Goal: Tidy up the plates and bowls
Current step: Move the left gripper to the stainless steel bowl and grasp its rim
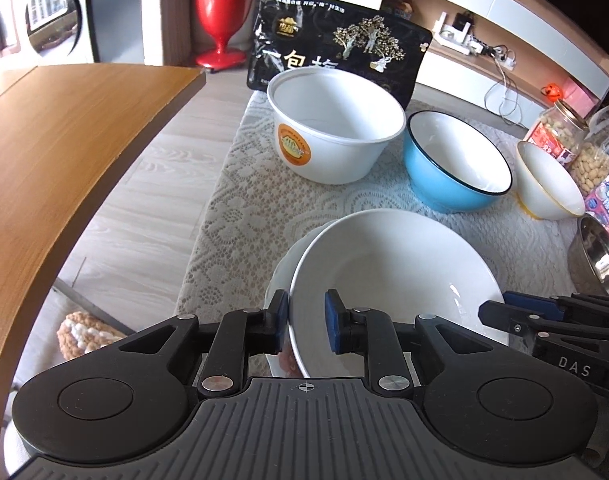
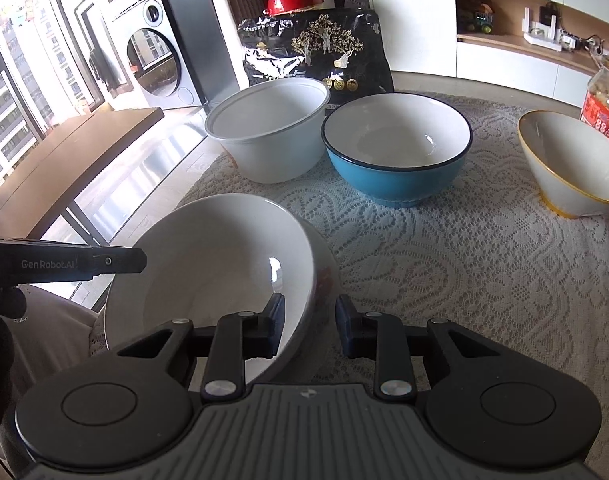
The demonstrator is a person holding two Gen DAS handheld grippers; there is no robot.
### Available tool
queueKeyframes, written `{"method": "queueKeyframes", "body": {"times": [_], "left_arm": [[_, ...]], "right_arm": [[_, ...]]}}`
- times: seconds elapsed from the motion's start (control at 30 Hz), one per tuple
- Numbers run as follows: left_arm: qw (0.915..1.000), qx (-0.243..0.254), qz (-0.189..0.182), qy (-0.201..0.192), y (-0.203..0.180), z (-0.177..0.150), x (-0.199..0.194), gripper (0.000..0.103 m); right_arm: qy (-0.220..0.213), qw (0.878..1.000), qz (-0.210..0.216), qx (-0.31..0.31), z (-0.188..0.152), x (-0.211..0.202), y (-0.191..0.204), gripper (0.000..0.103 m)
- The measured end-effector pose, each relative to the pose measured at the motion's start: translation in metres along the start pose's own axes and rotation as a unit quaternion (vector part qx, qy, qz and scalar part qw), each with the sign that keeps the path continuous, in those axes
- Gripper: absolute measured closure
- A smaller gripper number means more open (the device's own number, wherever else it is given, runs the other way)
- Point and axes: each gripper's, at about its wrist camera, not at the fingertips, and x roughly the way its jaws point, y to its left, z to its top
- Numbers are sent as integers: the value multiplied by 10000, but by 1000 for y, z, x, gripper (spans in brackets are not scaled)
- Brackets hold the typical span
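The left hand-held gripper [image 1: 304, 326] straddled the near rim of a shallow white bowl [image 1: 392, 276], one blue pad outside the wall and one inside, but the inner pad stood off the wall, so the jaws were slack rather than clamped. That bowl lay tilted inside a second white dish [image 1: 282, 280], whose edge showed at nine o'clock of it. The right hand-held gripper [image 2: 309, 326] straddled the opposite rim of the same bowl [image 2: 208, 264]; its inner pad sat close against the inside, the outer pad hung clear over the lace cloth [image 2: 444, 264], and I could not tell whether it pinched the wall at all. Both dishes sat at the near edge of the desk. From the left wrist view, a white plastic tub [image 1: 336, 128] with an orange label stood at twelve o'clock of the stacked pair, a blue bowl [image 1: 456, 164] with a dark rim at one o'clock just beside the tub, and a white bowl [image 1: 548, 184] with a gold rim (tilted toward the camera) at two o'clock. A black printed bag [image 1: 336, 48] leaned behind the tub. A jar of peanuts [image 1: 560, 132] stood behind the gold-rimmed bowl, and a steel bowl [image 1: 596, 260] lay at three o'clock.
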Motion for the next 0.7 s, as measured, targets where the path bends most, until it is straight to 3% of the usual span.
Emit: {"method": "queueKeyframes", "body": {"times": [0.07,0.2,0.3,0.4,0.53,0.63,0.7], "left_arm": [[9998,-3,-33,-207,-8,2,-10,80],[9962,141,-507,-701,-44,7,-33,80],[9891,446,-1142,-814,-90,10,-33,80],[9794,569,-1893,-404,-148,10,-9,80],[9699,350,-2408,56,-213,12,33,80],[9642,-6,-2603,496,-245,17,68,81],[9646,-172,-2534,710,-262,20,90,81]], "right_arm": [[-187,9997,4,135,-5,-17,-12,75],[-565,9968,-397,397,-21,-53,-45,75],[-835,9917,-724,661,-35,-82,-76,75],[-1134,9808,-1282,931,-51,-109,-113,75],[-1337,9600,-1861,1607,-66,-132,-174,74],[-1399,9468,-2030,2069,-71,-140,-214,74],[-1385,9405,-2059,2323,-67,-139,-233,74]]}}
